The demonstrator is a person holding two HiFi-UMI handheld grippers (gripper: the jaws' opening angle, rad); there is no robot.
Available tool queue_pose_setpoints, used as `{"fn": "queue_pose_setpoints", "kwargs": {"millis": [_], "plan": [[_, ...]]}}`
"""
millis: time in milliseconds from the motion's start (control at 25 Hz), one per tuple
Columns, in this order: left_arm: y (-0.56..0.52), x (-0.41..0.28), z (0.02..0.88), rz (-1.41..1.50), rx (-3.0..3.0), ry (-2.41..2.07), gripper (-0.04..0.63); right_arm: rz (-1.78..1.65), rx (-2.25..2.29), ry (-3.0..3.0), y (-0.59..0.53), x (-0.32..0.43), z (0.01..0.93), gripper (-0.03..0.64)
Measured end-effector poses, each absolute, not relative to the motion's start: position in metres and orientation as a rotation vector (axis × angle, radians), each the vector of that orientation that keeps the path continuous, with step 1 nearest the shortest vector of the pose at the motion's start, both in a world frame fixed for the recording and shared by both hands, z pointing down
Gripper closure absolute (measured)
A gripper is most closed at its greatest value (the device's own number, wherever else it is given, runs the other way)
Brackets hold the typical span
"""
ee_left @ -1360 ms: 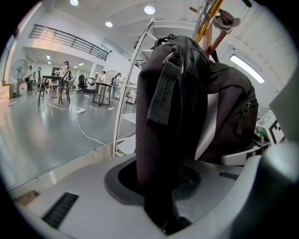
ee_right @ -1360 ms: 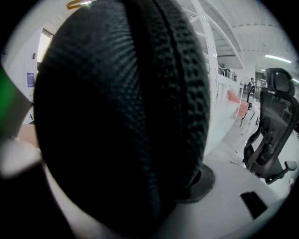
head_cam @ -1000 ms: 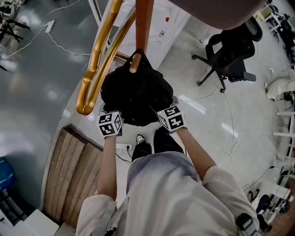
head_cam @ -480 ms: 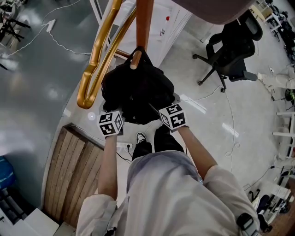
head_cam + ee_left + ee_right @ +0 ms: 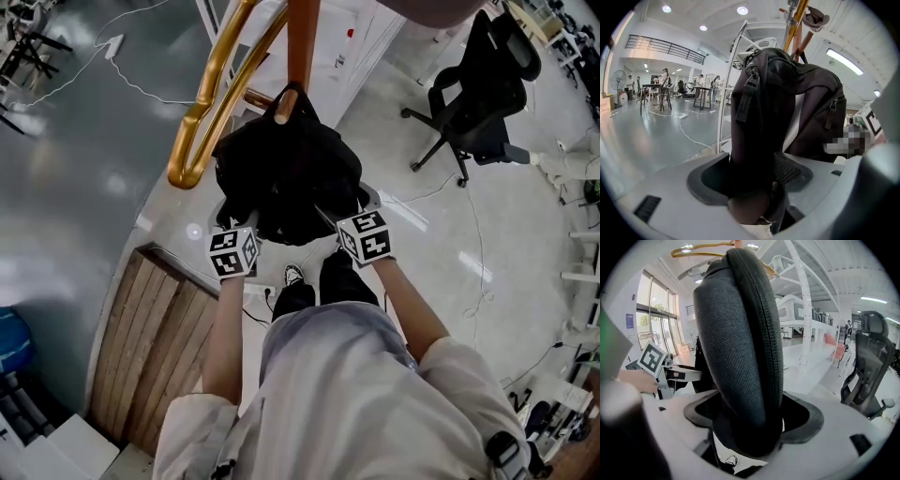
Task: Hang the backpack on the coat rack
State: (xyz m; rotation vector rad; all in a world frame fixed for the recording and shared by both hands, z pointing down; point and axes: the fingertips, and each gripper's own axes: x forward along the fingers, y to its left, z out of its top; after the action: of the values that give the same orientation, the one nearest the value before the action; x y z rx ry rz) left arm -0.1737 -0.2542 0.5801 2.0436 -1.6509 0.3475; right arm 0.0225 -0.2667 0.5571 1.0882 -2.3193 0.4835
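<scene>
The black backpack (image 5: 286, 183) hangs by its top loop from a wooden peg (image 5: 284, 105) of the coat rack (image 5: 300, 42). My left gripper (image 5: 236, 225) is at its lower left side and my right gripper (image 5: 343, 212) at its lower right. In the left gripper view the jaws (image 5: 752, 180) have just been opening, and a dark fold of the backpack (image 5: 787, 103) still lies loosely between them. In the right gripper view the jaws (image 5: 750, 420) have just opened wide around the backpack's padded edge (image 5: 736, 333), with gaps on both sides.
A golden curved arm (image 5: 211, 103) of the rack juts out left of the backpack. A black office chair (image 5: 478, 94) stands at the right. A wooden platform (image 5: 150, 347) lies at the lower left. A cable (image 5: 122, 75) runs over the grey floor.
The backpack stays hung on the peg. The left gripper has drawn back a little from the backpack's lower edge. The whole view has shifted slightly to the right.
</scene>
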Motion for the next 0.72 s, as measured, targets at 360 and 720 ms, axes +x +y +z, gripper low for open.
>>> {"fn": "queue_pose_setpoints", "kwargs": {"millis": [360,720], "plan": [[-0.235,-0.173,0.57,0.343,2.043,-1.665,0.304,0.483,1.125,-2.342,-0.255,0.028,0.544,0.238],[-0.216,-0.163,0.559,0.32,2.053,-1.656,0.302,0.461,1.154,-2.369,-0.239,0.033,0.524,0.238]]}}
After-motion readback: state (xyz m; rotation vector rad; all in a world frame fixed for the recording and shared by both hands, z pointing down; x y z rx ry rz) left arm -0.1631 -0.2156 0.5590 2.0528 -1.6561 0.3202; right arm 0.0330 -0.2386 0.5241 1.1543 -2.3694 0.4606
